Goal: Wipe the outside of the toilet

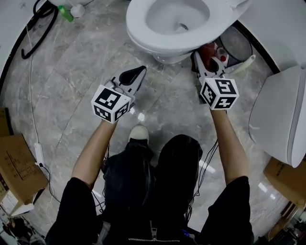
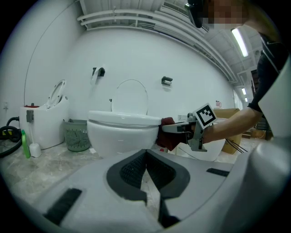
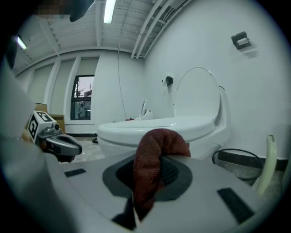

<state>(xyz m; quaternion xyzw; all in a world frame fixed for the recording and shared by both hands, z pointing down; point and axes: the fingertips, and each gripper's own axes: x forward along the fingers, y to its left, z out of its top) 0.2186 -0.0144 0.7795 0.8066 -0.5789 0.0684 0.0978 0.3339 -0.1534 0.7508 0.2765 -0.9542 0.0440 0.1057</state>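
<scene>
the floor (image 1: 71, 81) is glossy grey marble tile with pale veins. the toilet (image 1: 167, 28) stands on it at the top of the head view, and a second white toilet (image 1: 279, 115) stands well to its right. a dark round bin (image 1: 236, 43) sits between them, near the wall. a green bottle (image 1: 64, 13) and a looped black hose (image 1: 40, 21) lie at the upper left. a thin white cable (image 1: 31, 86) runs down to a cardboard box (image 1: 16, 167). another box (image 1: 287, 179) sits at the right edge. a pale shoe (image 1: 138, 132) rests mid-floor.
</scene>
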